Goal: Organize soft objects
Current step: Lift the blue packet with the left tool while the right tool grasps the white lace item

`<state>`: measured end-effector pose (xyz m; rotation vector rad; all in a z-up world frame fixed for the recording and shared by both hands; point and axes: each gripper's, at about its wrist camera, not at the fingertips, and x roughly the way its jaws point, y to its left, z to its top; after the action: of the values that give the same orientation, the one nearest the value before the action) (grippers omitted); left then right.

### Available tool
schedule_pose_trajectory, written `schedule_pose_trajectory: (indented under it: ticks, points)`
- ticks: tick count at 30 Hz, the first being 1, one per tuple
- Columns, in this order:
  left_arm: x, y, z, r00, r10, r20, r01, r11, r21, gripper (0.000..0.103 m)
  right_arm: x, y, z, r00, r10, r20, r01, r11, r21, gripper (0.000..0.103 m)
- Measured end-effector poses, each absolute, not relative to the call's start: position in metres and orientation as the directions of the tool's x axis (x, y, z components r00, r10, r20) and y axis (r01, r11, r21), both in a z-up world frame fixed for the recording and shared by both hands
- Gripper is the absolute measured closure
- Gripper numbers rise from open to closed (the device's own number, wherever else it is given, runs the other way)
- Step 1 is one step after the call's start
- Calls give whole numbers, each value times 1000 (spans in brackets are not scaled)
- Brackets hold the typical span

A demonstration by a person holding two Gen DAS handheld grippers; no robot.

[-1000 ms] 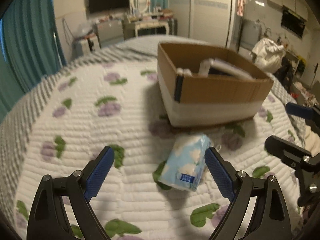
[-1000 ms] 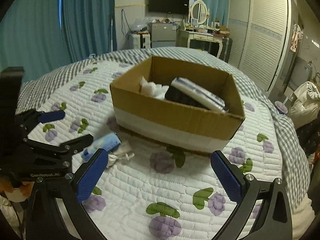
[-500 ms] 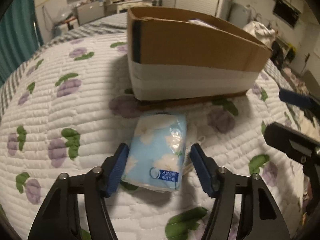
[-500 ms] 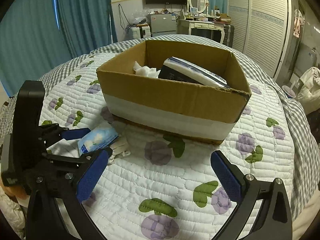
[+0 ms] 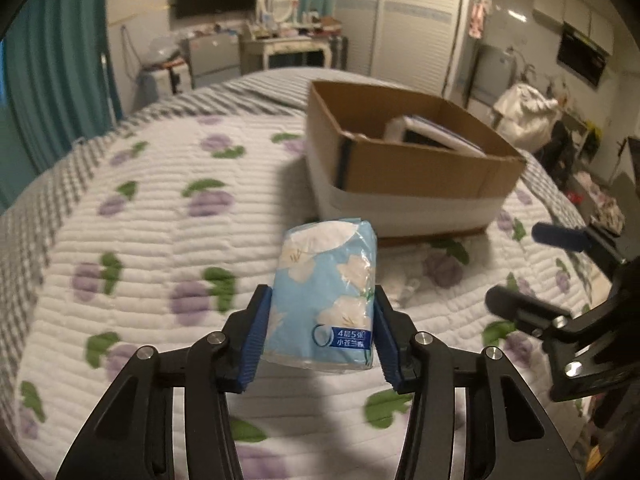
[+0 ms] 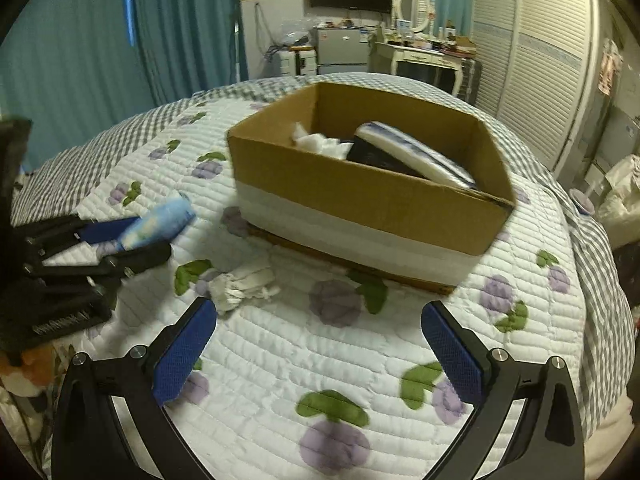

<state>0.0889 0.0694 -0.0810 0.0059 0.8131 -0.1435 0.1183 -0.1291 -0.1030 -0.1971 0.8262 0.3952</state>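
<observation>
My left gripper point(image 5: 318, 334) is shut on a light blue tissue pack point(image 5: 326, 300) with white flowers and holds it above the quilt, short of the cardboard box point(image 5: 408, 184). The right wrist view shows the same pack point(image 6: 158, 222) in the left gripper point(image 6: 132, 236), left of the box point(image 6: 360, 208). A crumpled white cloth point(image 6: 240, 284) lies on the quilt in front of the box. My right gripper point(image 6: 320, 350) is open and empty, low over the quilt, the cloth just beyond its left finger. The box holds white and dark soft items.
The bed has a white quilt point(image 5: 160, 240) with purple flowers and a checked border. Teal curtains point(image 6: 80, 40) hang at the left. A dresser, TV and wardrobe stand behind. The right gripper point(image 5: 560, 292) shows at the right edge of the left wrist view.
My left gripper closed around the tissue pack and lifted it off the quilt. The white cloth that lay beside it now shows uncovered. The right gripper stayed open.
</observation>
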Motion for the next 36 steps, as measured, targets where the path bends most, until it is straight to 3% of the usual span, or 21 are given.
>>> schedule_pose_trajectory:
  ticks: [8, 14, 19, 27, 36]
  points:
    - [97, 98, -99, 664, -22, -747, 35, 999, 2, 55, 140, -68, -135, 521, 287, -804, -543, 838, -53, 1]
    - [103, 111, -117, 640, 4, -768, -1, 1000, 4, 55, 158, -44, -167, 454, 263, -851, -584, 809, -62, 13]
    - [104, 108, -121, 632, 3, -775, 3, 1000, 7, 55, 164, -47, -174, 425, 287, -858, -580, 814, -15, 43]
    - [91, 93, -96, 656, 6, -755, 22, 999, 28, 55, 146, -68, -142, 469, 327, -820, -560, 829, 10, 46]
    - [60, 54, -30, 728, -51, -684, 100, 994, 33, 55, 105, -104, -58, 588, 347, -731, -522, 853, -15, 46]
